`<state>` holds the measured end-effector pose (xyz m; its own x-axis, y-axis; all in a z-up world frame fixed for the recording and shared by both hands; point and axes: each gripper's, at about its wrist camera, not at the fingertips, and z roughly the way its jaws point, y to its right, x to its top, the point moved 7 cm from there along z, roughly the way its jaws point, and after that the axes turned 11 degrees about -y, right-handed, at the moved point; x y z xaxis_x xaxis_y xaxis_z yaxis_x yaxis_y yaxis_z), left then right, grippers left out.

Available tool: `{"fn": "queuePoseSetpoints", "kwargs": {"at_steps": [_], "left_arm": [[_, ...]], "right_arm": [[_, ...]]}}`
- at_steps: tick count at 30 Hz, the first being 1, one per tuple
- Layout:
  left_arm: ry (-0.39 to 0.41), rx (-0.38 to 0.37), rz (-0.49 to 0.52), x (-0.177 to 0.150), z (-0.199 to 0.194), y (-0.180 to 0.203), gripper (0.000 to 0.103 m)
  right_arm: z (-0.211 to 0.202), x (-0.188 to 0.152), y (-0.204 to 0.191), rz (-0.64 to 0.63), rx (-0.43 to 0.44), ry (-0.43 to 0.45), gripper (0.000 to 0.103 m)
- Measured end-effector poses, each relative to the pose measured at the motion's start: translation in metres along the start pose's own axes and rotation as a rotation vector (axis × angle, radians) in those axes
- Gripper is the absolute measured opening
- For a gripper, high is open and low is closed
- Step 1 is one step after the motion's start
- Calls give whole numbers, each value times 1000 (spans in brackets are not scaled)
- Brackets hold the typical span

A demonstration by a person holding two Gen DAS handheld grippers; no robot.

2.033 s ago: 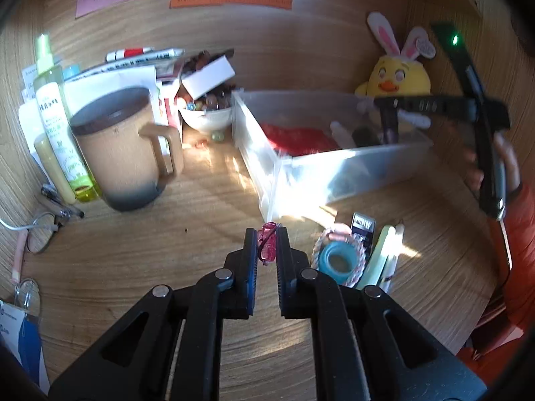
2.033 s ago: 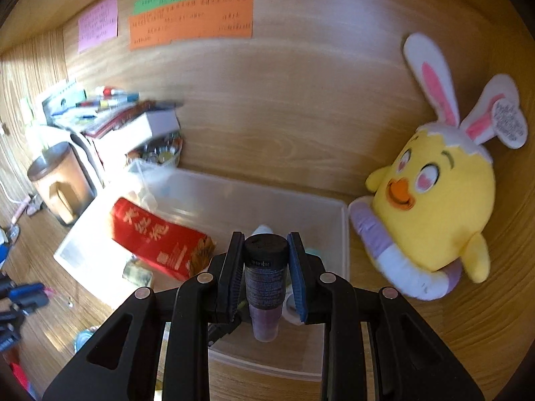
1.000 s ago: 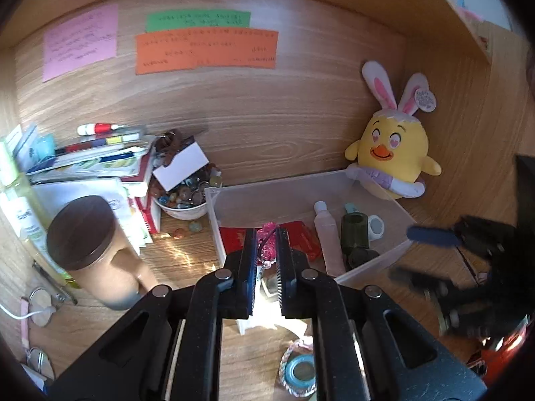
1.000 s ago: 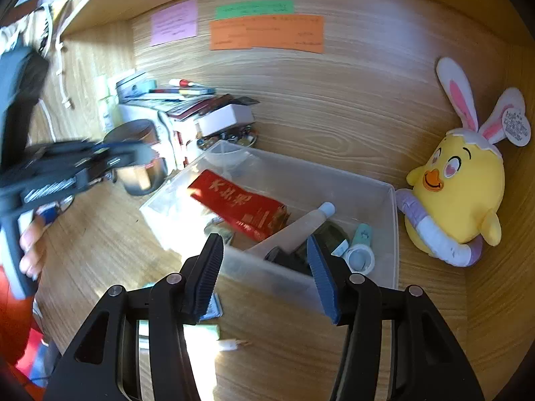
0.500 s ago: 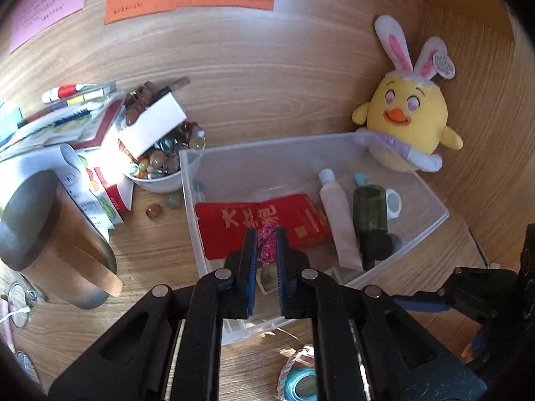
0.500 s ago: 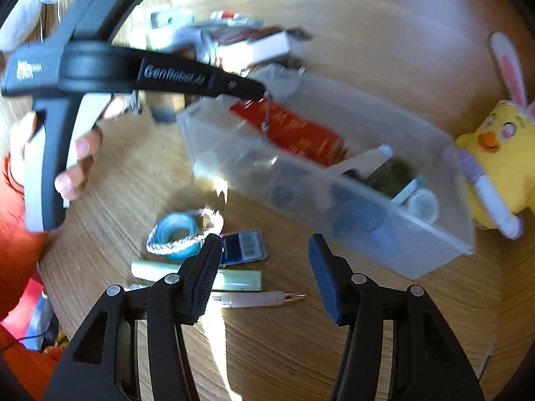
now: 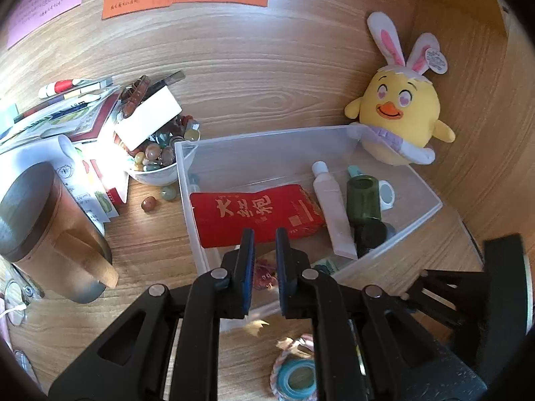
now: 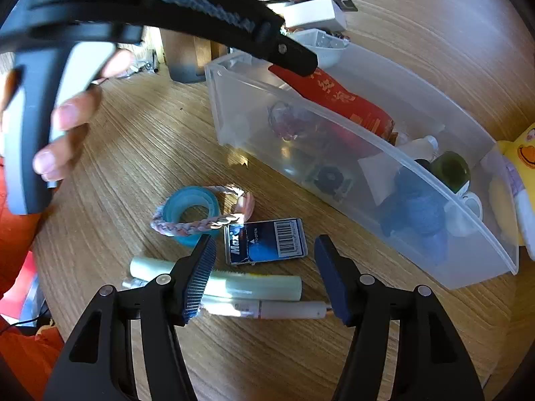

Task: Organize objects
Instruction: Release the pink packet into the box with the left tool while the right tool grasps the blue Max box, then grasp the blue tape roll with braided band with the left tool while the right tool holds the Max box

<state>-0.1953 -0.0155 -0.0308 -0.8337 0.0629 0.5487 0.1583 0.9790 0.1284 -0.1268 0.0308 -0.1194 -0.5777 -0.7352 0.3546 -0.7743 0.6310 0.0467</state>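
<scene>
A small pink trinket is being held between the nearly closed jaws of the left gripper, which is being kept over the front left corner of the clear plastic bin. Through the bin's front wall, in the right wrist view, the trinket is being seen inside the bin, close to its near end. A red packet, a pale tube, a dark green bottle and a black cap are lying in the bin. A yellow chick toy is being propped against the bin's far right corner, and a bowl of beads and a brown mug are standing to the bin's left.

The jaws of the right gripper are being opened, with nothing pressed between them. Below them on the wooden desk a blue card, a pale green tube and a white pen are lying close together. A blue tape roll with a braided band around it is lying just beyond. The left gripper's handle is being gripped by a hand.
</scene>
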Motion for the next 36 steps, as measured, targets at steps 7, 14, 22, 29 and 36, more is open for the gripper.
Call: {"fn": "queuePoseSetpoints", "kwargs": {"at_steps": [7,14,22,29,36], "left_arm": [[29,5,21,-9,-19,5,29],[42,3,31,-20,-34,10,49],[31,20,60,-48,-42,23,54],[-54,3,68,-71,-19,31,54],[-177,-5,84,-81,22,34,54]], "right_arm": [[4,-2,10,33,14,1,56],[-4,-11,14,33,-13,29,44],[-29,-25,38,101,-39,86,44],[-48,-37,55,189,-40,133,44],[-56,-36,63,240,-30,173,44]]}}
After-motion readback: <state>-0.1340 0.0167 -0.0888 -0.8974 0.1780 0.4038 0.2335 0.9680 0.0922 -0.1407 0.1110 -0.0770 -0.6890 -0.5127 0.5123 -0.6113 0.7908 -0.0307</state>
